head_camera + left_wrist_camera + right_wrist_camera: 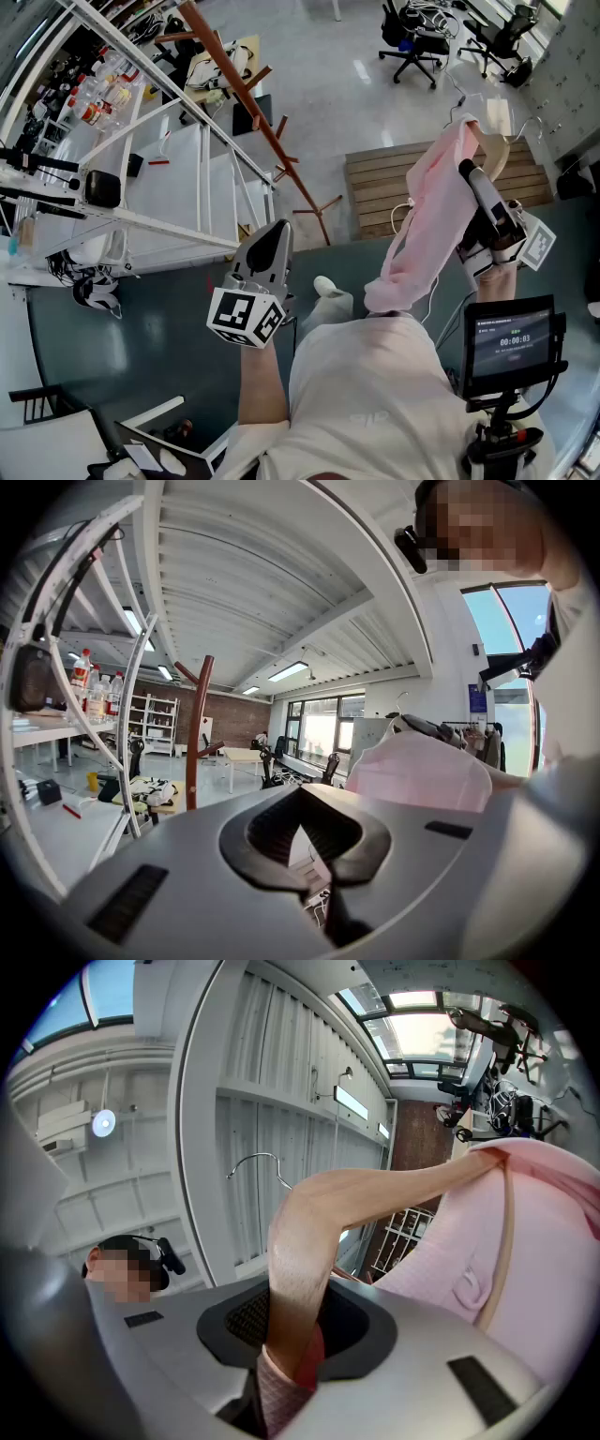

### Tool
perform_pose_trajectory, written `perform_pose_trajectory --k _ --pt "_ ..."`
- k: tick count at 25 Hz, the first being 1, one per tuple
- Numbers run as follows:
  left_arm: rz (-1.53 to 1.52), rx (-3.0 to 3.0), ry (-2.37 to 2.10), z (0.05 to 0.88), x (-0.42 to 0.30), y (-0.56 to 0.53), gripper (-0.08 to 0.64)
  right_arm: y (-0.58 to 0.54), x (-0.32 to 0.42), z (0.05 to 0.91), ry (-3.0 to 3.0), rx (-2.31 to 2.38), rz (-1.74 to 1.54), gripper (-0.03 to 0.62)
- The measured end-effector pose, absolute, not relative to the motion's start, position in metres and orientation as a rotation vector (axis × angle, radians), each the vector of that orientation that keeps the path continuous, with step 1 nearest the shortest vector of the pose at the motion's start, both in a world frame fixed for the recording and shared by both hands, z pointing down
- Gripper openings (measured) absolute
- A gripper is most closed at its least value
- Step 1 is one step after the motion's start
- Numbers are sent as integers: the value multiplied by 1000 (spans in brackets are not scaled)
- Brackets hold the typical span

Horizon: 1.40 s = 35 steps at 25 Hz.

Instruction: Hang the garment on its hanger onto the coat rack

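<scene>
A pink garment (427, 216) hangs on a wooden hanger (494, 141) with a wire hook (457, 98), held up at the right. My right gripper (467, 171) is shut on one arm of the hanger. In the right gripper view the hanger (375, 1190) rises from the right gripper (291, 1335) beside pink cloth (525, 1241). The brown wooden coat rack (253, 103) stands on the floor ahead and to the left, well apart from the garment. My left gripper (272, 239) is raised, shut and holding nothing. The left gripper view shows the rack (194, 733) beyond the left gripper (314, 841).
A white metal frame (178, 187) with bottles (94, 94) stands left of the rack. A wooden pallet (375, 183) lies on the floor ahead. Office chairs (417, 37) are at the back. A small monitor on a stand (511, 342) is at lower right.
</scene>
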<state>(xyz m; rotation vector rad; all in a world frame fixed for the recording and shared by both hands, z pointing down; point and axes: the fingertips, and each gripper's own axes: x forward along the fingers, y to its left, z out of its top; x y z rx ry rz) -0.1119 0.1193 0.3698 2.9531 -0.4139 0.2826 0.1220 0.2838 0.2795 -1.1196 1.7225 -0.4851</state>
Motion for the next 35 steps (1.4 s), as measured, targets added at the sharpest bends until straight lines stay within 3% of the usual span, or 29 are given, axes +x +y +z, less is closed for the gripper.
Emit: perform_pose_trajectory --k 15,35 --pt "245 2970 -297 366 -78 -51 6 141 171 277 1796 -1241 -422 113" --pt "264 2917 -517 362 -52 -98 6 5 230 282 2032 -1025 -655 112"
